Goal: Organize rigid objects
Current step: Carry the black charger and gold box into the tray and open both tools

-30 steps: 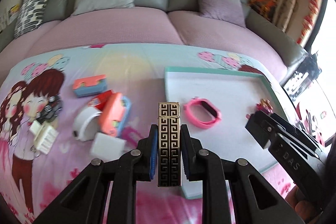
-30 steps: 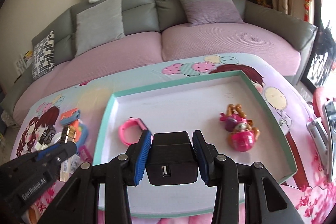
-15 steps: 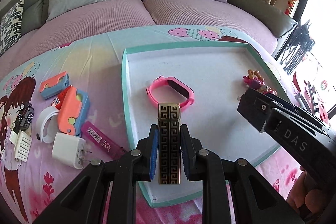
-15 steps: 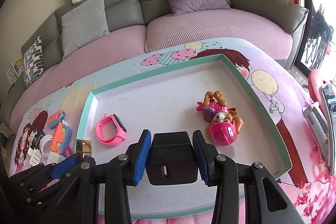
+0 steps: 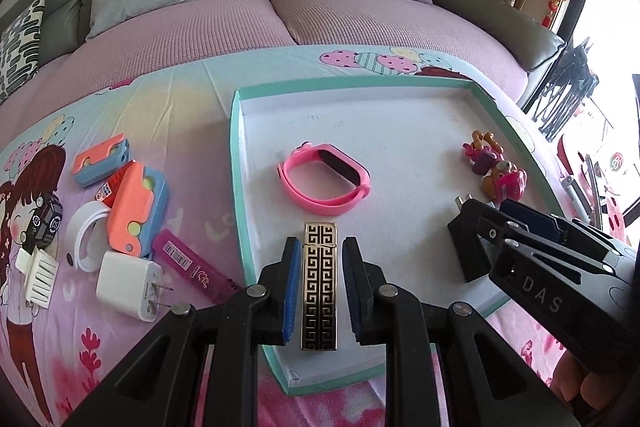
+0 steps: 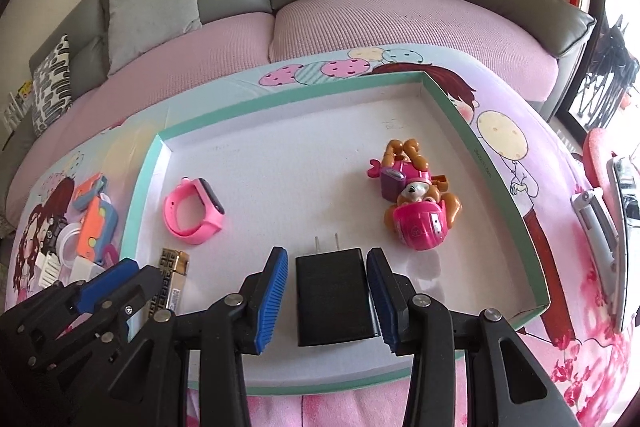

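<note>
Gold-and-black key-pattern lighter lies flat on the white floor of the teal-rimmed tray, near its front left corner. My left gripper straddles it: jaws parted, a visible gap between each blue pad and the lighter, no hold on it.

My right gripper is in the same condition. Its jaws stand open on either side of the black charger, which rests on the tray floor near the front rim, prongs pointing away from me. Neither pad touches it.

Also inside the tray I see the pink wristband watch, just beyond the lighter, and the pink toy figure toward the right wall.

Outside the tray, on the cartoon-print cloth to its left, I see the white charger, a magenta lighter, an orange-and-blue case, a smaller orange-and-blue item and a white tape ring, grouped close together.
</note>
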Available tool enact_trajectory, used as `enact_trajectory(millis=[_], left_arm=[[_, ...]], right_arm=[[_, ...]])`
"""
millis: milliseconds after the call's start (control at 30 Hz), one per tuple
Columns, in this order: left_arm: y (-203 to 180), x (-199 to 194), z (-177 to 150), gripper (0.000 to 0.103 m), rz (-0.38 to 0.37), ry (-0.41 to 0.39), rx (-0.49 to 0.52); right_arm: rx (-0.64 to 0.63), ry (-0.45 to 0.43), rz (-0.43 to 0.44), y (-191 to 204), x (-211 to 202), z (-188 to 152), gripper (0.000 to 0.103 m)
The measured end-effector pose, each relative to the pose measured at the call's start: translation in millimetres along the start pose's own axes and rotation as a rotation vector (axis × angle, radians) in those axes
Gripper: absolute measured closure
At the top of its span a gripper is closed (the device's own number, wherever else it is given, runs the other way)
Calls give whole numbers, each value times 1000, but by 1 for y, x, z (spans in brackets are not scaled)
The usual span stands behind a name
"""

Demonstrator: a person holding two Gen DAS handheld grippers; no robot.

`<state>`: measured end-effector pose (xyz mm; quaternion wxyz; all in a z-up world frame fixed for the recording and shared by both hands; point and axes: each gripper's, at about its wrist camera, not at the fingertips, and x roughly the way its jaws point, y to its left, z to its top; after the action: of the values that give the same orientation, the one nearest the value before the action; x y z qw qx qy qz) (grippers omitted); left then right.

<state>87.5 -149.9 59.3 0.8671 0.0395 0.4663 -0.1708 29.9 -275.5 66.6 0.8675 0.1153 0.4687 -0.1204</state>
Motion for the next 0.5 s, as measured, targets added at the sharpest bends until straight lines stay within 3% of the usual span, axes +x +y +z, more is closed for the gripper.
enact_trajectory(millis=[233, 267, 333, 400, 500], left_arm=[[5, -14, 3, 77, 6, -34, -12], [7, -18, 3, 74, 10, -44, -18], [12, -23, 5, 53, 19, -64, -35], [17, -27, 6, 46, 29, -80, -52], [26, -30, 7, 44, 60, -100, -75]], right_arm=[[4, -42, 4, -1, -10, 2, 58], [7, -49, 6, -1, -11, 3, 58], [4, -50, 4, 0, -10, 3, 58], [-4, -38, -7, 2, -8, 3, 58], [-7, -28, -14, 3, -4, 2, 58]])
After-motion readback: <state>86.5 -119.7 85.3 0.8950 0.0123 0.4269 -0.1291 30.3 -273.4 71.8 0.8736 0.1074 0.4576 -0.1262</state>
